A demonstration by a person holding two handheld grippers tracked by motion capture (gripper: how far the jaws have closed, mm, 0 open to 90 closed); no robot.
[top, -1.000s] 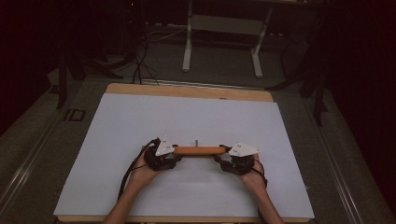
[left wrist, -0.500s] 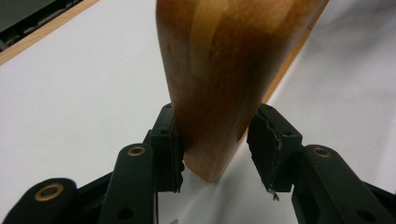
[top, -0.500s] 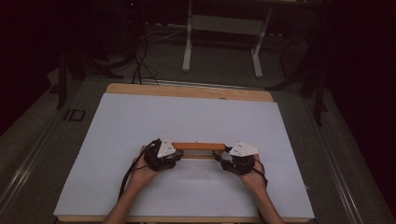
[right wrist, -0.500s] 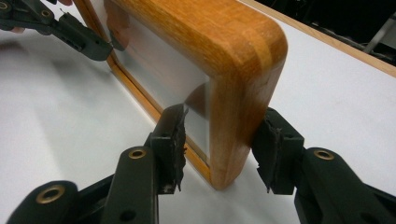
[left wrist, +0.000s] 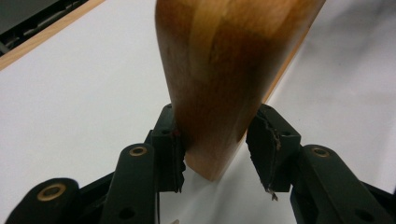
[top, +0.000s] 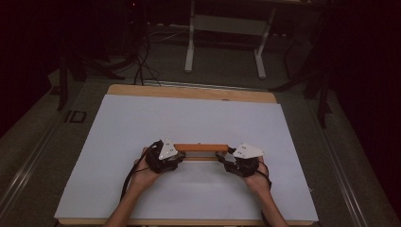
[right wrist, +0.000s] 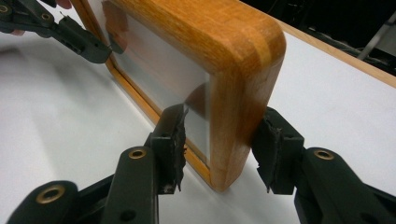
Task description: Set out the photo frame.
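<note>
The wooden frame stands on edge on the white table cover, just below centre of the high view. The left gripper straddles its left end: one pad touches the wood, the other stands slightly off. The right gripper pinches the right end, one pad on the glass pane, one on the wood.

The frame between the black jaws is orange-brown wood with a paler streak at its corner, and its glass pane looks pale grey. Under both grippers the table sheet is plain white, edged by a light wooden rim. Each gripper carries a pale grey plate on top.
</note>
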